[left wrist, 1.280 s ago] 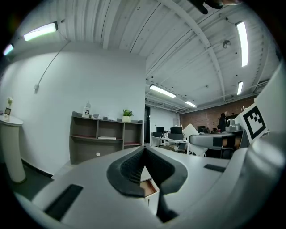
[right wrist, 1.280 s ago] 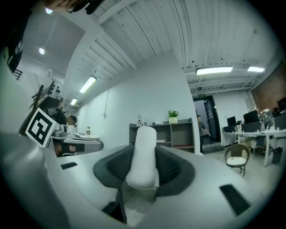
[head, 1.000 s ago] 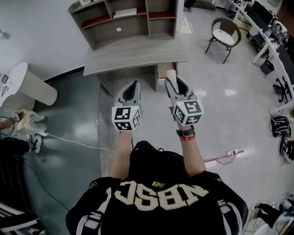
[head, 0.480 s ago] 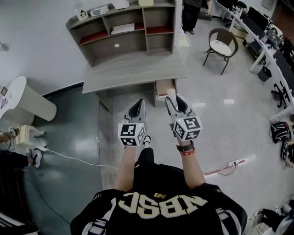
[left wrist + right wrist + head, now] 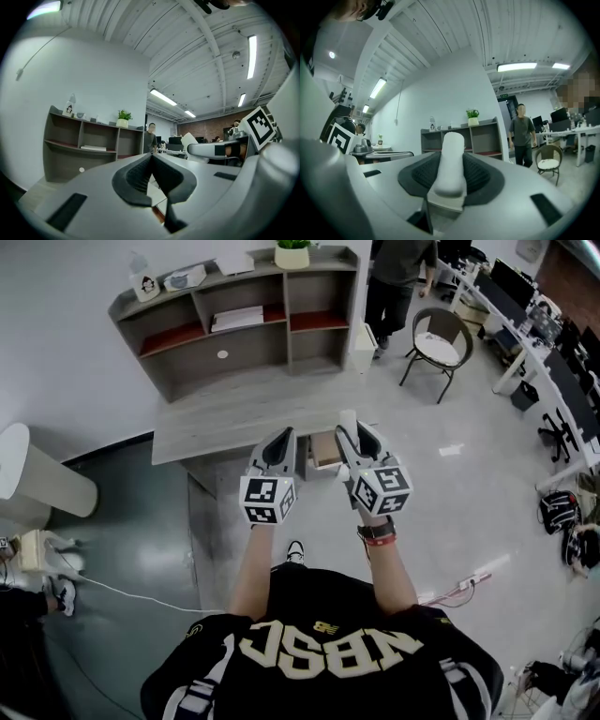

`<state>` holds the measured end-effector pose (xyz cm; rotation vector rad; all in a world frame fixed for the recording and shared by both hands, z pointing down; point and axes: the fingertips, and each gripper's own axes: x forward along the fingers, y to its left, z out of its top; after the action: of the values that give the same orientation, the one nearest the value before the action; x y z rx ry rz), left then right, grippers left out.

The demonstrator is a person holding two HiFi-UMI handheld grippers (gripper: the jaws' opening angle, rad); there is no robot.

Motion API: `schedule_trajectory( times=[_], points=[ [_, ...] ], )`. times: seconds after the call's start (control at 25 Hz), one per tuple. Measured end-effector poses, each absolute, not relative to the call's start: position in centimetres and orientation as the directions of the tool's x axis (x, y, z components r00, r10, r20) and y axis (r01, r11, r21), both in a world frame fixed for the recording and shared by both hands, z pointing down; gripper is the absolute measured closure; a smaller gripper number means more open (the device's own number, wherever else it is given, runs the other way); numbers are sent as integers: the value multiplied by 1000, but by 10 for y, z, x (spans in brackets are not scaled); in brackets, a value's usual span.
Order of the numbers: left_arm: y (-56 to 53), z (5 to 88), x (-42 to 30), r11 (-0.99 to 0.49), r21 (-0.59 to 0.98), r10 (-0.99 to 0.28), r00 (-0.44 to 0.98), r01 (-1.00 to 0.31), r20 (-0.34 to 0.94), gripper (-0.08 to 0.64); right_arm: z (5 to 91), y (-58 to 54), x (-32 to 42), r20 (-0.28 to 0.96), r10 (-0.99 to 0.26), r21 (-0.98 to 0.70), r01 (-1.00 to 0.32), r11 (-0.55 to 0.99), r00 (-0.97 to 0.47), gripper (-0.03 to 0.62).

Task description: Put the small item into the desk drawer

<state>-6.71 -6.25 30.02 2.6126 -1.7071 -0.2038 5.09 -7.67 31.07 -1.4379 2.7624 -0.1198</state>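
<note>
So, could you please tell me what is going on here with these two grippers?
A person stands facing the desk with a gripper in each hand. The right gripper has its jaws closed on a small white item, rounded at the tip, that sticks out past them. The left gripper is shut and empty. The desk drawer is open ahead of them, and the item is not in it yet.

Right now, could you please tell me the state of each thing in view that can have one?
Left hand-held gripper: jaws together, nothing between them.
Right hand-held gripper: closed on the small white item.
Small white item: held upright between the right jaws, not yet in the drawer.
Desk drawer: pulled open under the desktop.
</note>
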Motion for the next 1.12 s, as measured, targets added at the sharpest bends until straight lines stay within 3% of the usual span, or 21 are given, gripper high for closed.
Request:
schedule_trajectory(
  times=[0.56,1.12],
  points=[
    [-182,335,-67,-548,100,-835,549,-830,-20,552,350,-179,30,102,-845,-87,-851,518,-525,439],
    [-231,449,-20,-599,216,-753,634,-771,176,552,480,-232,67,363,-777,-86,-848,523,-515,439]
  ],
)
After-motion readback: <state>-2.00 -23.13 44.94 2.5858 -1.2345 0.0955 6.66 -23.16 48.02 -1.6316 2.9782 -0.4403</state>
